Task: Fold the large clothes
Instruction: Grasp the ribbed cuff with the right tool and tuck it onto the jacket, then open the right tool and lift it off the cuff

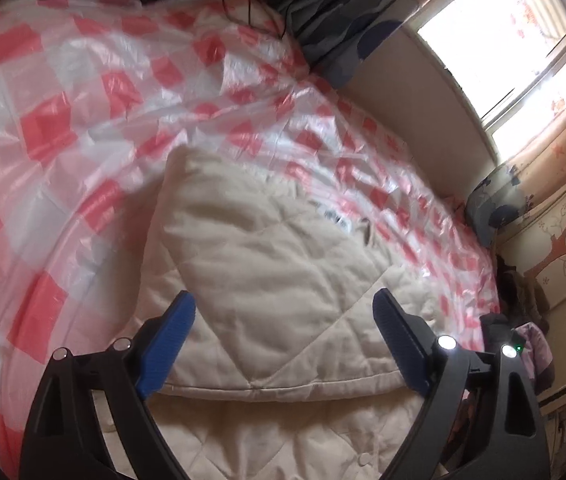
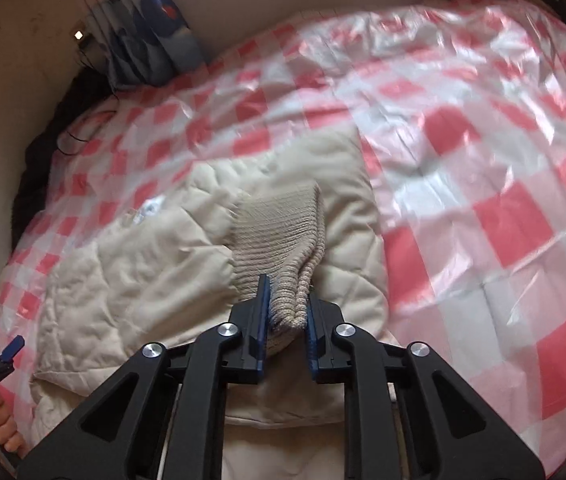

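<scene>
Bedroom with a bright window (image 1: 523, 52) and a bed under a glossy red-and-white checked plastic sheet (image 1: 63, 120). Spread on that sheet, a cream quilted padded jacket (image 1: 267, 264), partly folded over itself. Left gripper (image 1: 283, 312) with blue-padded jaws standing wide apart, nothing between them, hovering just above the jacket's folded edge; cloth lying below and ahead of the tips. Right gripper (image 2: 286, 300) with jaws nearly together, clamped on the beige ribbed knit cuff (image 2: 279, 232) of the jacket, bunched between the pads. Cuff fanning forward from the tips, over the quilted body (image 2: 131, 264). At the lower left edge of the right view, a hand (image 2: 3, 428) gripping the other tool.
</scene>
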Available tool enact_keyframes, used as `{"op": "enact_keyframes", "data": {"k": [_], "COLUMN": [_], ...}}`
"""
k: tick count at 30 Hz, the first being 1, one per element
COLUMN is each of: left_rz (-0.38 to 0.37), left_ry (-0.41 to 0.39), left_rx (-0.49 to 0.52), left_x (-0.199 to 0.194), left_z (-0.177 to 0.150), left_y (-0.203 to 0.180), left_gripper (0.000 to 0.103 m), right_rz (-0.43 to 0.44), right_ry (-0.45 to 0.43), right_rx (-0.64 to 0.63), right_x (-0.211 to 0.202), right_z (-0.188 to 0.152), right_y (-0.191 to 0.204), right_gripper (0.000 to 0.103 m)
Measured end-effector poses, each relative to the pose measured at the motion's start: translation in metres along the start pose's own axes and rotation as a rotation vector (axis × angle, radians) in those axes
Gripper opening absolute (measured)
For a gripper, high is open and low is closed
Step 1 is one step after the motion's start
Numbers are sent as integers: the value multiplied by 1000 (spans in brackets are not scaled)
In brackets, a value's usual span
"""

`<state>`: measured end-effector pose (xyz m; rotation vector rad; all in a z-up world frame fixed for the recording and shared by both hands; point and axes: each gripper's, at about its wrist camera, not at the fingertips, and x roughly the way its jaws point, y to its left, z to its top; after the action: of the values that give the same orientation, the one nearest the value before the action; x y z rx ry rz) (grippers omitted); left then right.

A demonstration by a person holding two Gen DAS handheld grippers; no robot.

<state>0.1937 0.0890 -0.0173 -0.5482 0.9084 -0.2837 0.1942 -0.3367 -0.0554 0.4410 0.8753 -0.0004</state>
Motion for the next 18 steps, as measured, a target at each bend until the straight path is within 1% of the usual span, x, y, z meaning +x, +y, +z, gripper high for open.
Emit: {"op": "enact_keyframes", "data": {"k": [2,3,4,5,6,7,8,9,10,12,13,15,16,17,18], "left_rz": [32,42,46,46,40,32,29,33,37,42,53,67,76,80,92], "left_ry": [41,40,27,-9,-57,-98,-127,-144,-147,-112,-91,-38,-23,-15,-16], "left_rx": [-22,-15,0,14,28,45,63,80,93,98,87,55,53,71,100], "left_x": [19,21,17,8,-2,-11,-17,-19,-18,-5,4,22,30,36,38], "left_z": [-5,-7,-8,-8,-8,-9,-8,-7,-5,-4,-4,-6,-8,-11,-14], "left_y": [10,11,9,5,1,-4,-8,-12,-14,-14,-10,1,6,7,5], "left_gripper": [86,86,86,86,86,87,87,87,88,89,89,89,89,89,89], "right_rz": [6,-7,-34,-50,-65,-63,-42,-27,-20,-13,-32,-85,-106,-108,-107], "right_ry": [-3,-22,-60,-124,-198,-263,-302,-318,-309,-247,-206,-95,-35,1,8], "right_rx": [-4,-3,3,9,3,-27,-73,-132,-187,-278,-313,-336,-323,-308,-309], "right_x": [-7,-17,-30,-46,-63,-76,-84,-85,-82,-59,-43,-5,14,26,32], "right_z": [-6,-6,-6,-5,-4,-1,3,5,9,11,11,7,4,0,-2], "right_y": [-5,-5,-6,-6,-4,3,13,27,41,64,72,73,67,60,57], "right_gripper": [26,33,40,43,49,53,55,57,61,62,62,62,62,63,63]}}
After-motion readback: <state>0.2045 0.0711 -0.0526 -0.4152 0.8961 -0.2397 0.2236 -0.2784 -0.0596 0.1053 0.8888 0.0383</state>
